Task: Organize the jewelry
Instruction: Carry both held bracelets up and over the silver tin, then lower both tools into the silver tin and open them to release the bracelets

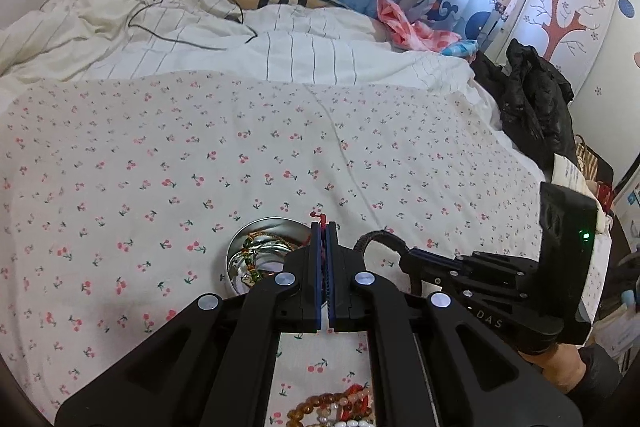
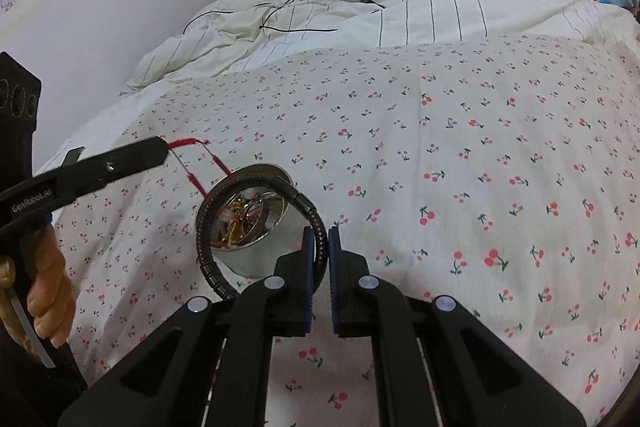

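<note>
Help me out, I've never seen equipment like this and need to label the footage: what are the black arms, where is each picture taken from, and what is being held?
No robot here: a person holds a hand-operated two-finger gripper in each hand, each with a fisheye camera looking forward along its fingers.

The left wrist view shows the left gripper, closed on a red cord. The right wrist view shows the right gripper, closed around a black braided bracelet that loops over a round metal tin.

The tin sits on a cherry-print bedsheet and holds a tangle of jewelry. In the right view, the cord hangs from the left gripper's tip down towards the tin. More beaded bracelets lie on the sheet below the left gripper.
</note>
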`<control>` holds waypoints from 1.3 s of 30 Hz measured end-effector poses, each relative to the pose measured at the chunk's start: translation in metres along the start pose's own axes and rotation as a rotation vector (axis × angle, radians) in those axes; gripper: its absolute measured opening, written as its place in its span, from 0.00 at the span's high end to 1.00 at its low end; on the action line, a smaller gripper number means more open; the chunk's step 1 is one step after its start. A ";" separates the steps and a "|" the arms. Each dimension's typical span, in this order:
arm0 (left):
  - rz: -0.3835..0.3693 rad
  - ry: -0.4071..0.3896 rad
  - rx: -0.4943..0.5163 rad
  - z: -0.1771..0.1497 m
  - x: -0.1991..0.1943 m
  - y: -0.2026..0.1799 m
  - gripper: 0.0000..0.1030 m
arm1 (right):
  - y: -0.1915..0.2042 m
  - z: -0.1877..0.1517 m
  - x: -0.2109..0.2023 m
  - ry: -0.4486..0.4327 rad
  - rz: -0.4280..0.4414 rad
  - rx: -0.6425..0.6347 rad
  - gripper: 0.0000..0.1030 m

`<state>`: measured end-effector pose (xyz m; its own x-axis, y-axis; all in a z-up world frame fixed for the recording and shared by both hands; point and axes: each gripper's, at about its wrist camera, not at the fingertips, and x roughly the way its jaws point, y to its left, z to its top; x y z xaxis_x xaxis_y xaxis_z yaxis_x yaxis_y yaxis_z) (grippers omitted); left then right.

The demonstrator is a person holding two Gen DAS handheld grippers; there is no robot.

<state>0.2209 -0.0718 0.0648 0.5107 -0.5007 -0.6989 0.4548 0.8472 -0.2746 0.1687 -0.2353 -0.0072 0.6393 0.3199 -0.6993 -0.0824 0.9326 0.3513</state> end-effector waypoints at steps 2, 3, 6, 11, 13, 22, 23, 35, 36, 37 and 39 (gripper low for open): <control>0.010 0.024 -0.008 -0.004 0.011 0.005 0.98 | 0.001 0.003 0.004 0.000 -0.006 -0.005 0.93; 0.024 0.049 -0.010 -0.006 0.018 0.007 0.98 | 0.002 0.005 0.005 0.000 -0.010 -0.009 0.93; 0.099 0.145 0.007 -0.015 0.042 0.014 0.98 | 0.007 0.011 0.011 -0.001 -0.044 -0.037 0.93; 0.164 0.211 -0.023 -0.021 0.049 0.032 0.88 | 0.025 0.018 0.022 -0.001 -0.098 -0.116 0.93; 0.158 0.214 -0.042 -0.019 0.043 0.037 0.70 | 0.032 0.020 0.027 0.001 -0.111 -0.144 0.93; 0.196 0.160 -0.105 -0.012 0.023 0.056 0.48 | 0.065 0.033 0.055 0.031 -0.140 -0.229 0.92; 0.196 0.153 -0.115 -0.012 0.021 0.058 0.48 | 0.066 0.034 0.059 0.039 -0.145 -0.232 0.92; 0.301 0.083 -0.102 -0.011 0.011 0.057 0.32 | 0.080 0.026 0.085 0.097 -0.184 -0.295 0.92; 0.310 0.080 -0.096 -0.011 0.011 0.056 0.32 | 0.081 0.025 0.087 0.100 -0.188 -0.301 0.92; 0.320 0.077 -0.088 -0.011 0.011 0.055 0.32 | 0.083 0.024 0.089 0.106 -0.192 -0.304 0.92; 0.341 0.069 -0.070 -0.011 0.010 0.052 0.31 | 0.084 0.022 0.094 0.115 -0.209 -0.314 0.92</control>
<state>0.2414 -0.0305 0.0360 0.5733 -0.1755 -0.8003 0.2142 0.9749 -0.0603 0.2389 -0.1302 -0.0295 0.5786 0.1181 -0.8070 -0.2011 0.9796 -0.0007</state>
